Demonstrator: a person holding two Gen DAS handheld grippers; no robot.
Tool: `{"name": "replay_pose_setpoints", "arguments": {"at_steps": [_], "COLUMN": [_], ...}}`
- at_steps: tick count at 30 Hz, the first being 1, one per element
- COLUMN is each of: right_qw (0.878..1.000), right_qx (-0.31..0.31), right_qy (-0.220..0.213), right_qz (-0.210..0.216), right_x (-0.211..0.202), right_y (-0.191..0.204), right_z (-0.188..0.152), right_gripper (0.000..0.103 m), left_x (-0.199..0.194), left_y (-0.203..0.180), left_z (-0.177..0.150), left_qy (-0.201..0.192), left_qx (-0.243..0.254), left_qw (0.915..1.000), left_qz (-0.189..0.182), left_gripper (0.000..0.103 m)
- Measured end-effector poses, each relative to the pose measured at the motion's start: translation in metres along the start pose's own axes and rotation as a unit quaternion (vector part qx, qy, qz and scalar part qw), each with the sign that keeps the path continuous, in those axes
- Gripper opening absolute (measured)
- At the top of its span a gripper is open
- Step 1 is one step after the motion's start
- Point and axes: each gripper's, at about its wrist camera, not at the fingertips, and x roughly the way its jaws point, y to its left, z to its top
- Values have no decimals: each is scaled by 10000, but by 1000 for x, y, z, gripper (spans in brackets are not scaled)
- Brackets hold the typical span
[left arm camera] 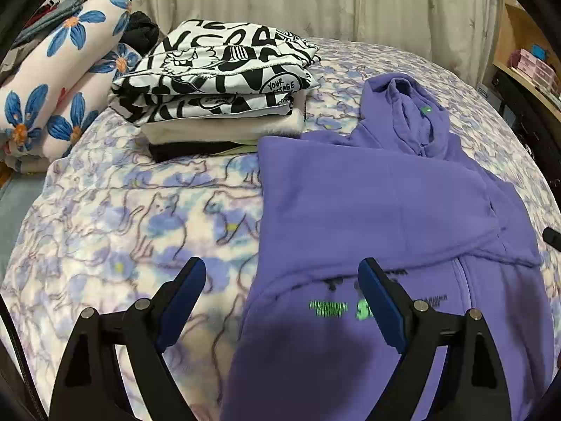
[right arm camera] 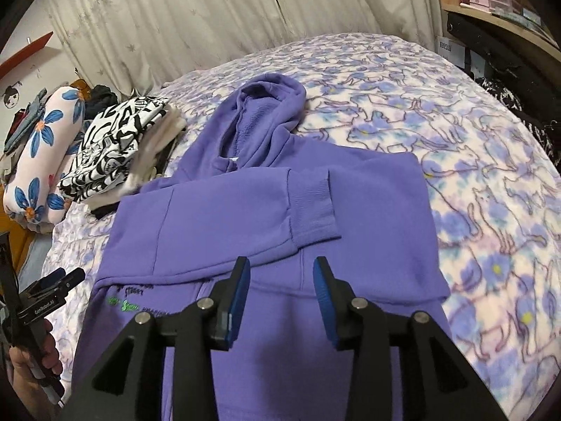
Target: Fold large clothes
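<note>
Nearest you, your left gripper [left arm camera: 282, 280] hangs with its jaws spread wide and nothing between them, one blue pad over the bed's cat-print blanket [left arm camera: 147, 210] and the other over the lower left part of the purple hoodie [left arm camera: 368, 203]. Your right gripper [right arm camera: 281, 277] stands partly open, its jaws apart above the hoodie's front and gripping nothing; no cloth sits between its pads. In the right wrist view your left hand [right arm camera: 28, 368] shows at the lower left edge, wrapped around the black handle of the other gripper. The hoodie lies flat on the bed, front up, with green lettering [left arm camera: 329, 308] near its lower left side and both sleeves folded across the chest, the ribbed cuff [right arm camera: 313, 207] of the upper one lying near the middle. Its hood [right arm camera: 266, 105] points away from you. Beyond the hoodie's left shoulder sits a stack of folded clothes [left arm camera: 217, 84] topped by a black-and-white printed piece, and further left lie rolled bedding with blue flowers [left arm camera: 56, 70]. Pale curtains [right arm camera: 168, 17] hang behind the bed.
</note>
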Motion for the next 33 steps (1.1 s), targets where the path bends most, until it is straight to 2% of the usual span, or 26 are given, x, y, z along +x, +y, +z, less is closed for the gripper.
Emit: {"name": "replay_pose_setpoints", "arguments": {"at_steps": [18,27,28,31,33], "right_qw": [9997,9998,9998,9998,9998], "right_qx": [-12,7,4,8,14], "right_qy": [-234,-191,-180,-191,-191], "right_qz": [-8,17,27,39,28], "right_x": [-80,-107,-109,-116,-118], "right_y": [-7,-16,-17,-24,-28], "right_z": [-51,-91,-96,-114,-124], "right_gripper": [38,38,41,57,59], "left_x": [-93,-115,-115,-114,-111], "left_y": [11,21,23,26,29], "left_z": [-56,-97,-104,-120,-133], "left_qy": [-220,-71,-34,77,201], "left_qx": [175,173,168,130,72], "left_qw": [9996,9998,9999,9998,9995], "left_qz": [85,-5,-17,-110,-217], "left_gripper": [87,88,88,88,88]}}
